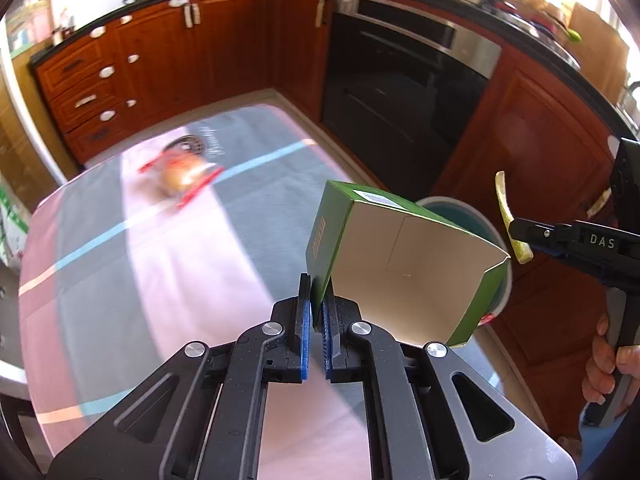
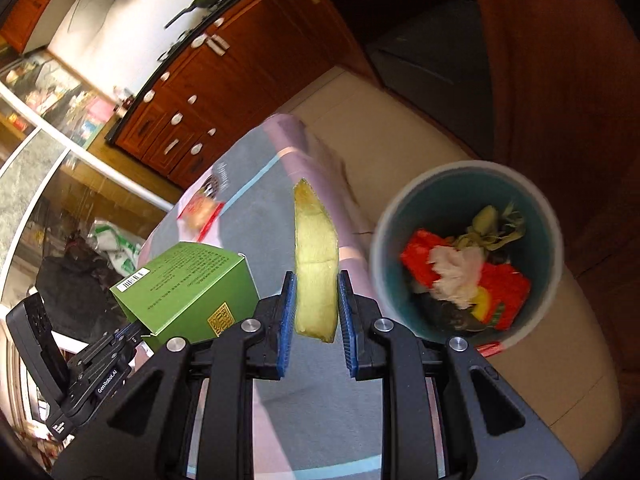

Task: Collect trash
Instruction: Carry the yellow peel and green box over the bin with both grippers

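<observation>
Both hands carry trash toward the bin (image 2: 466,248) so each piece can drop in. The left gripper (image 1: 316,320) has its jaws pinched on one wall of the empty green box (image 1: 400,264). The right gripper (image 2: 316,312) clamps a yellow peel (image 2: 316,264); the bin sits right of its jaws.
</observation>
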The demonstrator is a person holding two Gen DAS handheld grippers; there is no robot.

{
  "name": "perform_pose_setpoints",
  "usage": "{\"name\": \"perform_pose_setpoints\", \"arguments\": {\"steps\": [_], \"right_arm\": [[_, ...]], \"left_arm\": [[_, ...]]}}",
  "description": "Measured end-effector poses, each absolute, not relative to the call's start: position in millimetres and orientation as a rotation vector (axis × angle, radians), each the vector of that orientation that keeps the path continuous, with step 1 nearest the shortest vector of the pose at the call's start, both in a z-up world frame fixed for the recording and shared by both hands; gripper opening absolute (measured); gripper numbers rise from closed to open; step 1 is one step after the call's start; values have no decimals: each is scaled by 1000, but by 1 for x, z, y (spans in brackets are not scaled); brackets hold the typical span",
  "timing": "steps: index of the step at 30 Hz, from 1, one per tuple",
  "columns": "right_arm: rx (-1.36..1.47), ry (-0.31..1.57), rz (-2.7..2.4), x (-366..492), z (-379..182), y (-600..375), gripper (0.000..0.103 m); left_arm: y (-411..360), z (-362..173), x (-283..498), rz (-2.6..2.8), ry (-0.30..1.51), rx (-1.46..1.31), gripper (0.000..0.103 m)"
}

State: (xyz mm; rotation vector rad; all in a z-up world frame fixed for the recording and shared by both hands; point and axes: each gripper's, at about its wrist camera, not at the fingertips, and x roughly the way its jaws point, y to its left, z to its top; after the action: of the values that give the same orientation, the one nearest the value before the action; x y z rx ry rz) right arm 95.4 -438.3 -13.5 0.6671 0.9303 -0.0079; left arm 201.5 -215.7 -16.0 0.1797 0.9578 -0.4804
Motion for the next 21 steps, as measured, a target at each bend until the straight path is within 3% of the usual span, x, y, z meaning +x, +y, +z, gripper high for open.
{"name": "perform_pose_setpoints", "arguments": {"steps": [18,21], "right_arm": [[797,955,-202,52,-57,-568,20],[794,968,-224,53,-61,-577,20]], "left_arm": [[-396,-89,219,-671,1081,260,6],[-412,-105,229,-693,1095,237,11]]}}
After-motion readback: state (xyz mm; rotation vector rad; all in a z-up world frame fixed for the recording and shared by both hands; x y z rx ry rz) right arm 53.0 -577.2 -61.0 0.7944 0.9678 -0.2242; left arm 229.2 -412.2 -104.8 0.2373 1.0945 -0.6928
